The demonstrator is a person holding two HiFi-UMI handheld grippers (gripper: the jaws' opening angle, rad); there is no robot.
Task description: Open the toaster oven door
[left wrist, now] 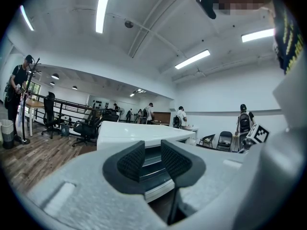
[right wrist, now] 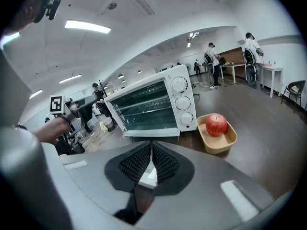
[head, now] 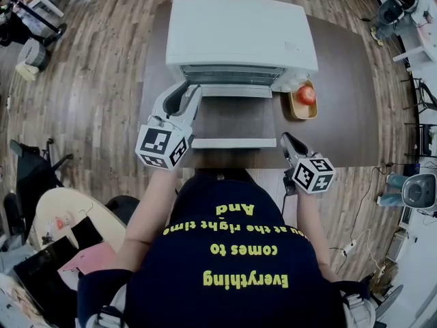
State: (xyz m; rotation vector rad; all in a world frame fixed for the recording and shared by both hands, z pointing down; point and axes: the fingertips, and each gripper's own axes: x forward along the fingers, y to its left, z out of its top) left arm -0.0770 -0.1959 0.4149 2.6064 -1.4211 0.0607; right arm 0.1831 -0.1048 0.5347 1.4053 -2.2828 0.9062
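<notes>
The white toaster oven (head: 239,36) stands at the back of the dark table (head: 341,101). Its glass door (head: 235,118) lies folded down flat, with the white handle (head: 233,143) toward me. The right gripper view shows the racks inside the oven (right wrist: 144,107). My left gripper (head: 193,91) sits at the oven's front left corner. Its jaws stand a little apart with nothing between them (left wrist: 152,159). My right gripper (head: 287,139) hovers just right of the handle's end, shut and holding nothing (right wrist: 151,159).
A red apple (head: 305,94) lies in a small tan tray (head: 295,108) to the right of the oven; both also show in the right gripper view, apple (right wrist: 217,124) and tray (right wrist: 225,143). People, chairs and desks stand on the wooden floor around the table.
</notes>
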